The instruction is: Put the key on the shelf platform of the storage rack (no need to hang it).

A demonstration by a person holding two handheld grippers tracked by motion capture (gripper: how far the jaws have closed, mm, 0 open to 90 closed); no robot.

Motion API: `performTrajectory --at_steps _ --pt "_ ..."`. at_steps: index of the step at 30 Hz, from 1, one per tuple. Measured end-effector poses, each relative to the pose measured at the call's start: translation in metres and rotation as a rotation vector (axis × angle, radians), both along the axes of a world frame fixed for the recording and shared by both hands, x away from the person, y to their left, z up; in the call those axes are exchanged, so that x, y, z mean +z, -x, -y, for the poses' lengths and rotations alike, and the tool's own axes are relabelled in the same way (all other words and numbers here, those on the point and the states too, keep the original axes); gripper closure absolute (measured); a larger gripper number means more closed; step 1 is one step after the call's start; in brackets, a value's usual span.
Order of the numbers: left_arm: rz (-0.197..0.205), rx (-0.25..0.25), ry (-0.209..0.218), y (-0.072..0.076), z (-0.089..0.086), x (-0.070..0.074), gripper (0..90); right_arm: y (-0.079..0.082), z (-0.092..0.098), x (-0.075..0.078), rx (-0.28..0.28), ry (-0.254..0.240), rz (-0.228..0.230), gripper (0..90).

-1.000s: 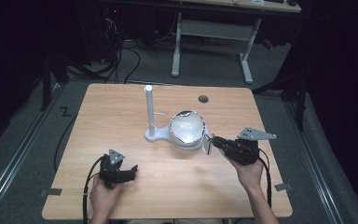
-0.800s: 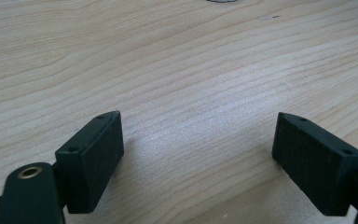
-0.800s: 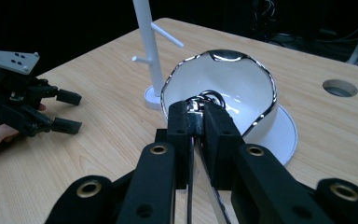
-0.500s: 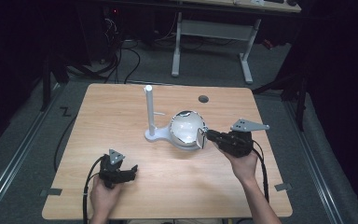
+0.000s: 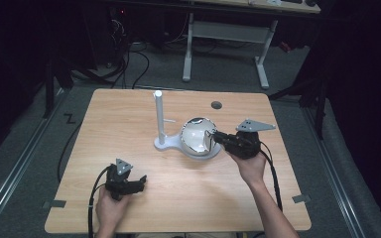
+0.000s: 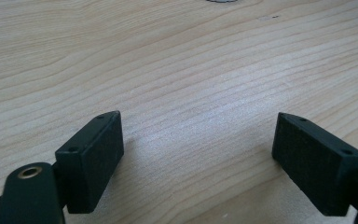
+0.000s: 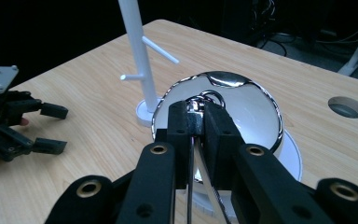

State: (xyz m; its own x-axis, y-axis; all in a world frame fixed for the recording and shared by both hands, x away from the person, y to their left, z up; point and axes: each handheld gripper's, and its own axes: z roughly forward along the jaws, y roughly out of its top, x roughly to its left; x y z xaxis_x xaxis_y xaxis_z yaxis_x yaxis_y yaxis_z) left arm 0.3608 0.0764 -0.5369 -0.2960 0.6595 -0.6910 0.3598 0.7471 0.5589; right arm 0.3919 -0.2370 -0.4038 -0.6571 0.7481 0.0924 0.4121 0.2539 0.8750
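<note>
At frame centre on the pale wooden surface (image 5: 129, 114), the right tongs (image 7: 196, 122) pinch closed on a thin shiny metal handle (image 7: 204, 177) over a mirrored steel bowl (image 5: 197, 136), seemingly steadying it beside the white peg stand (image 5: 158, 119); the left tongs (image 6: 198, 158) rest wide open and empty, lower left.

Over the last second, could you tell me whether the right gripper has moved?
Yes. The right gripper shifted up-table, toward the hole, jaws still at the bowl.

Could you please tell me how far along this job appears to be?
Done: the right gripper is shut on a thin metal part at the shiny bowl. In hand: the bowl rests by the peg stand. Left: probably moving it, perhaps onto a peg; the left gripper lies open.
</note>
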Motion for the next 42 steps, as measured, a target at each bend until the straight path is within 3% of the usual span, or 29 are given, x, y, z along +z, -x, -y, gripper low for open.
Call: performTrajectory --at_steps 42 --pt "0.003 -0.002 -0.002 0.0 0.0 0.0 16.8 -0.055 -0.031 -0.04 -0.041 0.04 -0.112 82.0"
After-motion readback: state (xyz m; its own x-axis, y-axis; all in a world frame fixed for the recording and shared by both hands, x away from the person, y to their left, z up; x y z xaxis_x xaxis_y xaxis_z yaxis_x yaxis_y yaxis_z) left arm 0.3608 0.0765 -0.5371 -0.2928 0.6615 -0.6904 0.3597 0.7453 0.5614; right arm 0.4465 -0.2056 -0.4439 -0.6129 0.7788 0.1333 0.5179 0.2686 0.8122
